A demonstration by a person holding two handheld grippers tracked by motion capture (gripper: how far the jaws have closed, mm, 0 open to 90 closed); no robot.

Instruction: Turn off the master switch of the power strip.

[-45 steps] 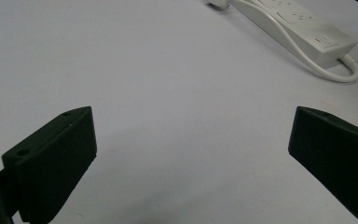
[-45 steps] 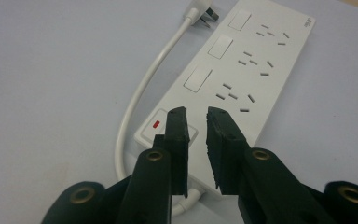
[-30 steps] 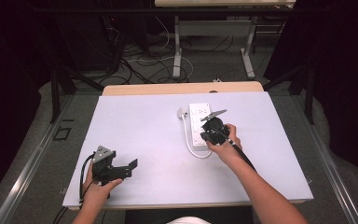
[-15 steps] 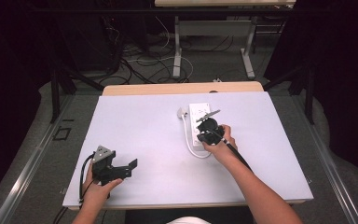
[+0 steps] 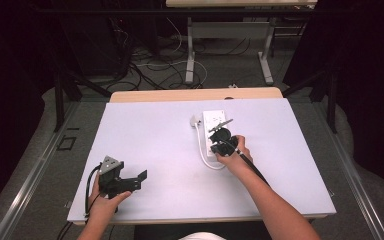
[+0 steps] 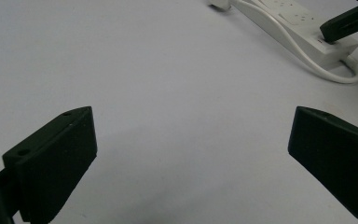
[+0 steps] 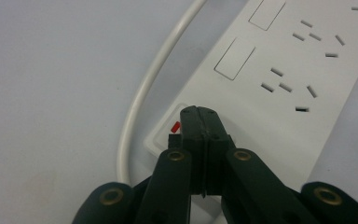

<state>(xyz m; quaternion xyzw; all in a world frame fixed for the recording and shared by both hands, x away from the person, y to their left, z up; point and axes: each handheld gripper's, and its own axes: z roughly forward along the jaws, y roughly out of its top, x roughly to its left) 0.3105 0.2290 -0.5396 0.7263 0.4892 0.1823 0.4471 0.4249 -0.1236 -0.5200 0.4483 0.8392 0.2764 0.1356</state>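
Over the power strip [image 5: 214, 131], right tongs [image 7: 200, 114] stay clenched on its switch end; left tongs [image 6: 191, 154] remain released.

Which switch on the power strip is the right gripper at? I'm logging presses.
The red-marked switch at the strip's cable end: the shut right gripper rests on it. The two plain white switches lie farther along.

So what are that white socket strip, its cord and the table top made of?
The socket strip looks like hard white plastic: smooth, moulded slots, slight sheen. Its cord seems rubbery or vinyl sheathing, since it bends in a loop. The table top is matte and pale, perhaps laminate; its far wooden-looking edge suggests board underneath.
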